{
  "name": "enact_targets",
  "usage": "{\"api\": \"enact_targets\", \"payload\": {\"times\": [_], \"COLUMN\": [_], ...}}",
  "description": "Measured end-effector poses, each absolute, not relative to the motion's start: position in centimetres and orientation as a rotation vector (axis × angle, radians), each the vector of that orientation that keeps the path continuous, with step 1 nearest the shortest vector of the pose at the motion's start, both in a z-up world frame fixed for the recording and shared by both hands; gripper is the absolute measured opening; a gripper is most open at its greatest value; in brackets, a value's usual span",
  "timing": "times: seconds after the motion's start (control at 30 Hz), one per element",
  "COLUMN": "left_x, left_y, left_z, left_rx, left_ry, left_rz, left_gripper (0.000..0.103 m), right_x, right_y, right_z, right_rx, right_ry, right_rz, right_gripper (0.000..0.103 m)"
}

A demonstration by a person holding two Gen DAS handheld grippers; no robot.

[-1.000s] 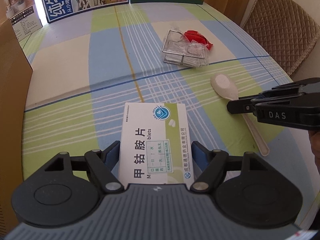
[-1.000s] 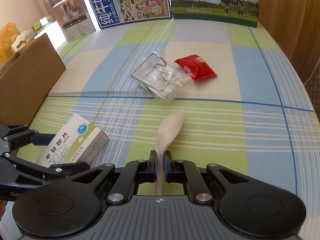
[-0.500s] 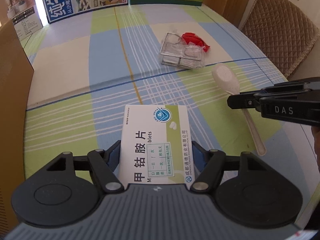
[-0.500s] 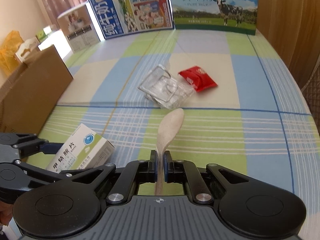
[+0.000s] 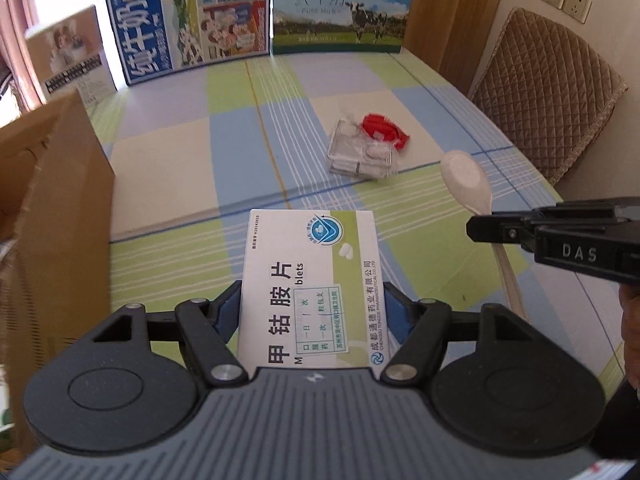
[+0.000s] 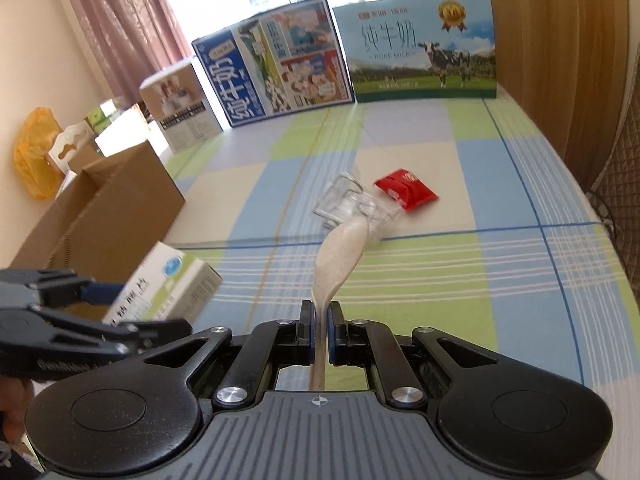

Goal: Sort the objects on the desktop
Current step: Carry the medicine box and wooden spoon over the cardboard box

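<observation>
Here the left gripper jaws clamp the medicine box, the right gripper jaws pinch the spoon.

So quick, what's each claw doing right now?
Left gripper: closed on the medicine box.
Right gripper: closed on the spoon.

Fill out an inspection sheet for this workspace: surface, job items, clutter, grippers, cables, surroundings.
Surface: checked blue, green and cream tablecloth.
Job's things: white and green medicine box; beige plastic spoon; clear wire-framed holder beside red snack packet, both on the cloth.
Clutter: two milk cartons standing at the far edge; small white box.
Grippers: left gripper shut on the box; right gripper shut on the spoon's handle.
Cables: nothing seen.
Surroundings: open brown cardboard box on the left, quilted chair, pink curtain.
</observation>
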State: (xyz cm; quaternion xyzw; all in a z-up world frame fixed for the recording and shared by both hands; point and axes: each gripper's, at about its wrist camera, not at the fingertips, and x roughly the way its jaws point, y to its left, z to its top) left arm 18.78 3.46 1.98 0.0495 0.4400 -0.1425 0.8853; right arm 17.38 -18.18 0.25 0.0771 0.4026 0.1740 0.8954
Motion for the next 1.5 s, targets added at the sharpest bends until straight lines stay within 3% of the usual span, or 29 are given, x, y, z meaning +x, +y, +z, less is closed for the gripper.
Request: {"api": "enact_targets", "payload": {"times": [0.67,1.03,1.5], "left_x": [11.3,10.3,12.7], "left_y": [17.4,27.6,31.3], "left_z": [13.0,13.2,10.0], "left_rx": [0.069,0.022,-0.012], "left_ry": [0.785,0.793,0.820], "left_rz": [-0.112,0.018,0.015], "left_gripper": [0.067,0.067,0.067], "right_x": [12.5,12.7,15.6], "right_y": [-3.5,6.3,11.1], "right_z": [11.1,10.7,7.1], "right_rx": [0.159,0.148,0.141], "right_ry": [0.698,0.724,0.770], "right_rz": [0.609,0.719,0.715], "right_gripper": [0.002,0.002,0.002]}}
